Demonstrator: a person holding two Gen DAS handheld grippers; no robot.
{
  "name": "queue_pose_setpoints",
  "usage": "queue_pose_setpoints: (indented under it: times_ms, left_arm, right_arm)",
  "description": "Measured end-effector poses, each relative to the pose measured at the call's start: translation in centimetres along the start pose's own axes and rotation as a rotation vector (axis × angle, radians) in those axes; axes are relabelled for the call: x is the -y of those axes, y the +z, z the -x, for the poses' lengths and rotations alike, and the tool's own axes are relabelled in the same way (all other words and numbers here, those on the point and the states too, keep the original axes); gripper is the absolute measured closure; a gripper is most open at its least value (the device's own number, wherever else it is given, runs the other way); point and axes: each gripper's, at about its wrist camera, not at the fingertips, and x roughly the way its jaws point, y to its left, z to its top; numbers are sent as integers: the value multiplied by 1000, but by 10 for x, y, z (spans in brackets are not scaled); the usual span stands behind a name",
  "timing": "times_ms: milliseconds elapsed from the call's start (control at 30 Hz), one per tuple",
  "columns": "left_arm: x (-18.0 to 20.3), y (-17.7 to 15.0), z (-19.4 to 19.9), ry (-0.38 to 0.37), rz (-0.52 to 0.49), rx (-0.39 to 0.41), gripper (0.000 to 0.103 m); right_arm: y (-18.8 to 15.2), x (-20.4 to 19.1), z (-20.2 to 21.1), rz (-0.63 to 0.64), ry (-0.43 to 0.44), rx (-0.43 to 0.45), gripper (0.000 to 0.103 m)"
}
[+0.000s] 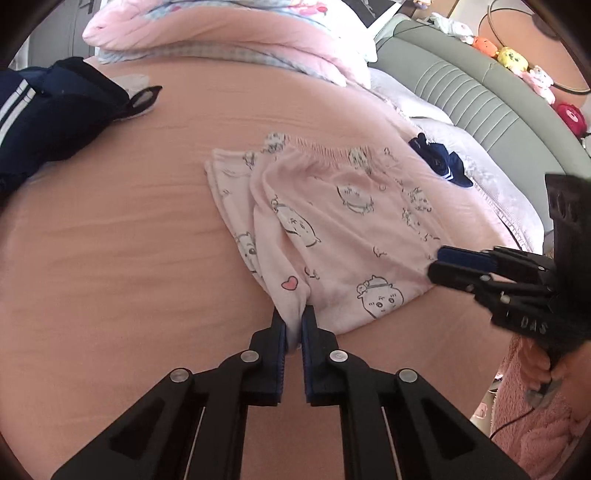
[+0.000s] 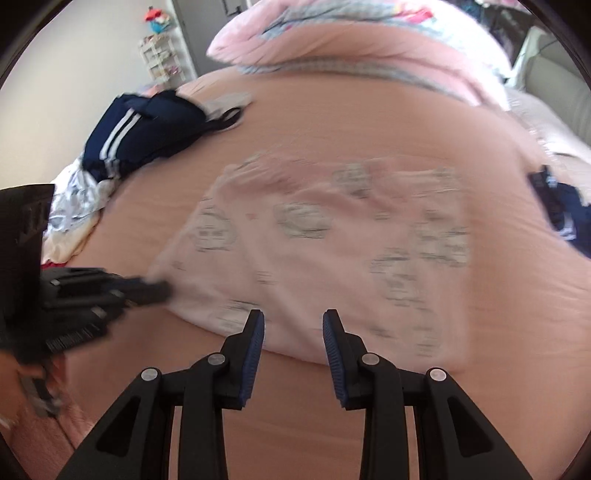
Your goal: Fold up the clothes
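Observation:
Pale pink shorts [image 1: 351,221] printed with cartoon animals lie partly folded on the pink bedsheet [image 1: 110,240]. My left gripper [image 1: 293,325] is shut on their near bunched corner, fabric pinched between the blue pads. In the left wrist view my right gripper [image 1: 436,263] reaches in from the right, its tips at the shorts' right edge. The right wrist view is motion-blurred: the shorts [image 2: 332,258] spread ahead, my right gripper [image 2: 293,325] stands open just over their near hem with nothing between its fingers, and the left gripper [image 2: 162,290] holds the left corner.
A navy garment with white stripes [image 1: 44,122] lies at the far left of the bed. A pink quilt [image 1: 229,33] is heaped at the back. A small navy item [image 1: 439,158] sits by the green headboard [image 1: 480,96], where plush toys [image 1: 513,55] line the top.

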Motion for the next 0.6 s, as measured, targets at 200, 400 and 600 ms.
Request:
queue_pose_setpoints:
  times_ms: [200, 400, 600]
  left_arm:
    - [3, -3, -5, 92, -76, -56, 97]
    - [-57, -10, 12, 134, 145, -72, 101]
    - [-71, -9, 15, -74, 329, -21, 68]
  right_arm:
    - [-6, 43, -14, -60, -97, -67, 65]
    - [-9, 66, -13, -129, -108, -68, 55]
    - [-9, 94, -10, -331, 11, -23, 50]
